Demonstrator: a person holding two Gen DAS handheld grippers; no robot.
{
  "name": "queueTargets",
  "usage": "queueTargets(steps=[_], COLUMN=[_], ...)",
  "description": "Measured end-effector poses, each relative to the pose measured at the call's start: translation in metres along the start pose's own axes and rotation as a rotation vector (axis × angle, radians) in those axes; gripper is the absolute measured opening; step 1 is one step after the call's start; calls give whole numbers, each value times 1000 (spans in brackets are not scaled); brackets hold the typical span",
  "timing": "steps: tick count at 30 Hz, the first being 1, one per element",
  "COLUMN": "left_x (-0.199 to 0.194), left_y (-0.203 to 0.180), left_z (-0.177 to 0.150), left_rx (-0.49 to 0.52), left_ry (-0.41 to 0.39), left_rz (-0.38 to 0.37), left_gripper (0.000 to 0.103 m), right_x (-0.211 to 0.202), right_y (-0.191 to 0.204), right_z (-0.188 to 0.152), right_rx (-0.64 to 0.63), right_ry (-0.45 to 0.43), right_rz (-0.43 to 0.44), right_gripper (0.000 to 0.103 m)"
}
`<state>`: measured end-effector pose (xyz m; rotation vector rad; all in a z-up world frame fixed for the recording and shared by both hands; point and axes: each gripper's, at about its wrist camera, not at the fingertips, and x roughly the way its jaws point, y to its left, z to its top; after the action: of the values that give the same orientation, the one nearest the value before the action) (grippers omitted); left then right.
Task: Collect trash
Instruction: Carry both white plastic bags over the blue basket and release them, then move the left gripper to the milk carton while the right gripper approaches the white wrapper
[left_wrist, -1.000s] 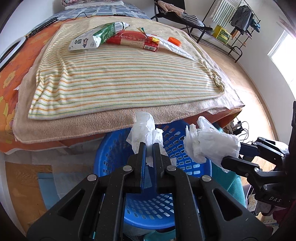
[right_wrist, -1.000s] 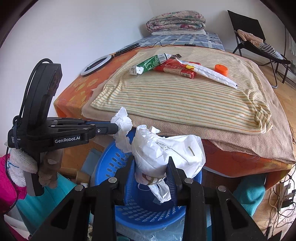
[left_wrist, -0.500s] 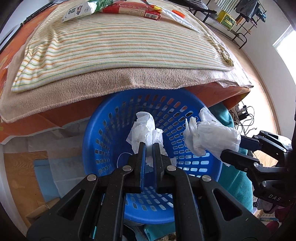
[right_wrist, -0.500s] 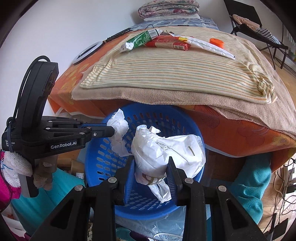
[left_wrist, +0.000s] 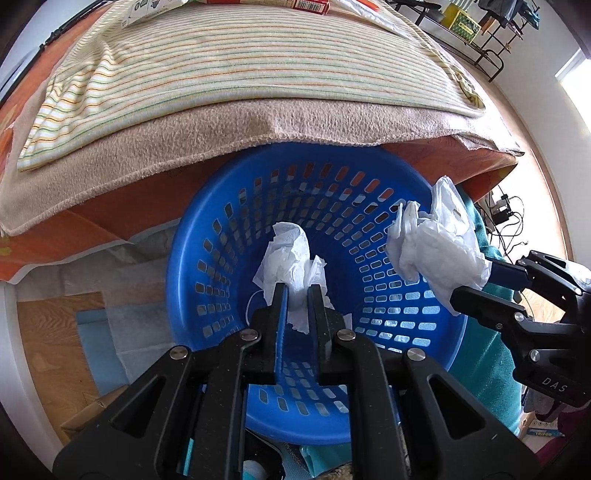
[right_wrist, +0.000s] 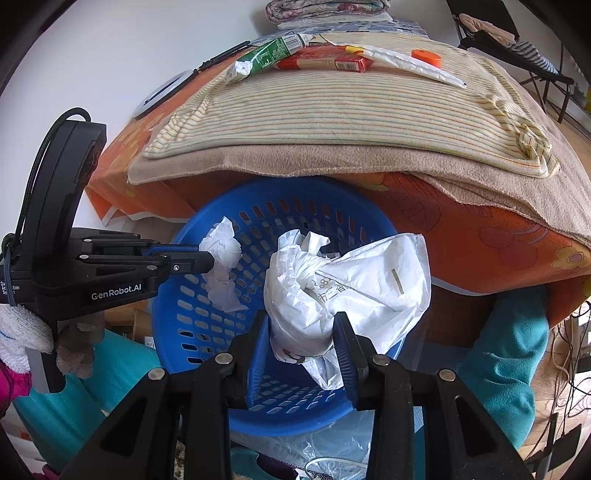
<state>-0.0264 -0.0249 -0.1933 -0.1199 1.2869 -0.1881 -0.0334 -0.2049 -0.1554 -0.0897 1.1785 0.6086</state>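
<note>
A blue perforated basket (left_wrist: 207, 236) stands on the floor against the bed's edge. My left gripper (left_wrist: 295, 286) hangs over its inside with a crumpled white tissue (left_wrist: 290, 251) between its pads. The jaws are opening, and the tissue still fills the gap. My right gripper (right_wrist: 303, 317) is shut on a crumpled white plastic bag (right_wrist: 351, 280) above the basket (right_wrist: 295, 192). In the right wrist view the left gripper (right_wrist: 210, 260) reaches in from the left with the tissue (right_wrist: 221, 247) at its tip. In the left wrist view the right gripper (left_wrist: 476, 282) holds the bag (left_wrist: 439, 243) over the basket's right rim.
The bed behind carries a beige blanket (right_wrist: 332, 162) and a striped cloth (right_wrist: 332, 107). On the cloth lie a green packet (right_wrist: 269, 55), a red box (right_wrist: 325, 62), a white wrapper (right_wrist: 413, 64) and an orange cap (right_wrist: 425, 57). Teal fabric (right_wrist: 509, 350) lies beside the basket.
Both grippers have sunk toward the basket and tipped further down, so the basket now fills the views. The left jaws have parted a little around the tissue.
</note>
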Motion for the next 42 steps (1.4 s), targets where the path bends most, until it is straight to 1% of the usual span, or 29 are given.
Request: queueTargets(steps=[1,3,5,6,7,9,11,12,13,14,18,20,21,23,26,28,33,38,42], left_x=[0,-2,-3,-3,-2,-2,-1,-1,-1,-1,-3,-3,-4,-5,-6,-6,-8,-20,-36], left_y=[0,0,-2,-2,-2,-3,-3,-3,-3,-3,-2,-2,-1,-1,-2,-1,-1,-2,-4], left_z=[0,0,1,1,1,2,2,2,2,2,3,4,4,5,6,7,12,24,38], left_rx=[1,3,9,10,10,9,9,9,8,8,9,3,1,-1,4,3,0,9,34], left_ry=[-1,-11,-14,-15,-13,-9,-7,-6,-9,-13,-20,-19,-20,-27,-32,-33,-29,-69,-122], left_rz=[2,7,13,15,15,17,22,23,23,23,34,32,31,31,38,38,36,52,79], left_gripper=[29,39,40,39,40,40,40,46,53,55,56,59,63,65,66,69,69,69,69], right_x=[0,1,2,2,3,2,3,4,4,4,4,3,3,2,2,1,-1,-9,-19], right_y=[0,-1,-2,-2,-2,-2,-2,-2,-3,-3,-4,-5,-5,-6,-6,-8,-14,-23,-31], right_z=[1,0,0,0,0,-1,0,0,0,0,2,2,2,2,3,4,9,17,29], right_rx=[1,2,5,8,9,11,13,14,15,17,26,28,28,28,27,30,46,55,54], right_ry=[1,4,6,10,12,13,15,17,18,19,18,17,16,15,13,11,3,-24,-61], right_rz=[-1,-3,-2,-3,-3,-4,-7,-10,-13,-15,-23,-26,-28,-36,-45,-56,-69,-87,-101], right_gripper=[37,37,40,43,49,57,59,61,64,66,75,79,81,85,86,89,90,92,92])
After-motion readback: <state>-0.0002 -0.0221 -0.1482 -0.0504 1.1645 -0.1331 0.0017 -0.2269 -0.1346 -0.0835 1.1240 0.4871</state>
